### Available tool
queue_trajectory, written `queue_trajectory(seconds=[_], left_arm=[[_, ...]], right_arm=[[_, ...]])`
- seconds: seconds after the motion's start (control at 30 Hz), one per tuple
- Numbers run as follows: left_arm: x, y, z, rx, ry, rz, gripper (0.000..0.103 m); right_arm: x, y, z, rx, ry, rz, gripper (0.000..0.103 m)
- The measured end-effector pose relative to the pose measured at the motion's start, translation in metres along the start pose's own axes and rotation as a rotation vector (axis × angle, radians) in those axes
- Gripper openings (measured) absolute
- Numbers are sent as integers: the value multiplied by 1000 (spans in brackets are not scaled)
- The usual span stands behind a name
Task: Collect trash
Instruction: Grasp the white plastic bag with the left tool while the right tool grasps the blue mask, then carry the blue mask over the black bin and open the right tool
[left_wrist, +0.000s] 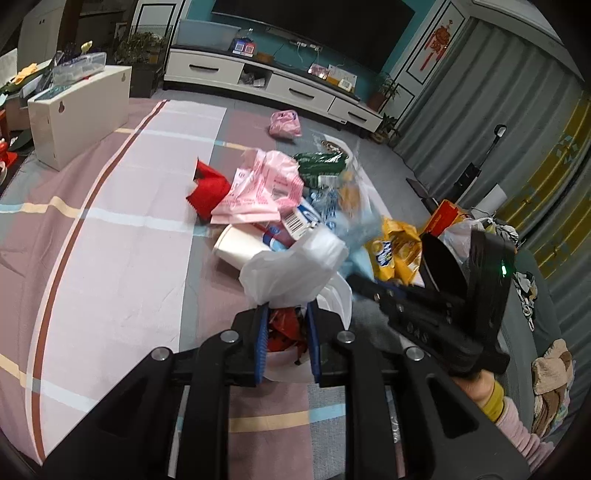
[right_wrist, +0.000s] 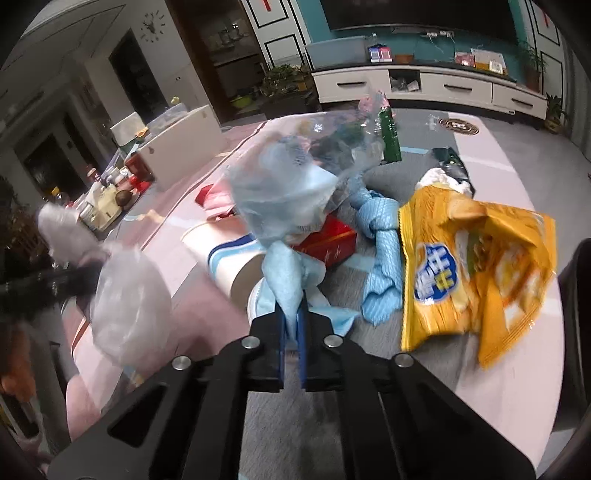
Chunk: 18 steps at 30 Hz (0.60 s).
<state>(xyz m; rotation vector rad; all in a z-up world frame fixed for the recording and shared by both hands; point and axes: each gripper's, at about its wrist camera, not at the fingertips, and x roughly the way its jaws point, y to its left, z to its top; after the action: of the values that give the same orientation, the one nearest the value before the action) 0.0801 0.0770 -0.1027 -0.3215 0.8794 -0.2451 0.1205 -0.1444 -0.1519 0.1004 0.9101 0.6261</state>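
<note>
My left gripper (left_wrist: 286, 312) is shut on the neck of a white plastic bag (left_wrist: 295, 266), and red wrappers show between its blue pads. My right gripper (right_wrist: 291, 319) is shut on a pale blue, see-through plastic bag (right_wrist: 295, 177) that billows above its fingers. In the left wrist view the right gripper (left_wrist: 356, 282) reaches in from the right toward the pile. Loose trash lies on the striped cloth (left_wrist: 110, 229): a red wrapper (left_wrist: 208, 184), a pink bag (left_wrist: 262, 188), a paper cup (left_wrist: 236, 247), a yellow chip bag (right_wrist: 476, 266), a red box (right_wrist: 325, 243) and a green packet (left_wrist: 321, 162).
A white box (left_wrist: 79, 110) stands at the far left of the cloth, with bottles and jars (right_wrist: 99, 206) beside it. A second pink bag (left_wrist: 284, 123) lies at the far edge. Behind is a white TV cabinet (left_wrist: 277, 81). A person's sleeve (left_wrist: 513, 413) holds the right gripper.
</note>
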Motion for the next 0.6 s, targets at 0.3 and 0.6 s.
queue_trajectory(seconds=[0.3,0.6], left_arm=[[-22,-41,11,98,-55,-70,19],[17,-134,44,262,-44,-174,20]], right_arm=[[-99,-22,-25,158,-185,139,6],[-185,-98,-34,294,-403,-65,6]])
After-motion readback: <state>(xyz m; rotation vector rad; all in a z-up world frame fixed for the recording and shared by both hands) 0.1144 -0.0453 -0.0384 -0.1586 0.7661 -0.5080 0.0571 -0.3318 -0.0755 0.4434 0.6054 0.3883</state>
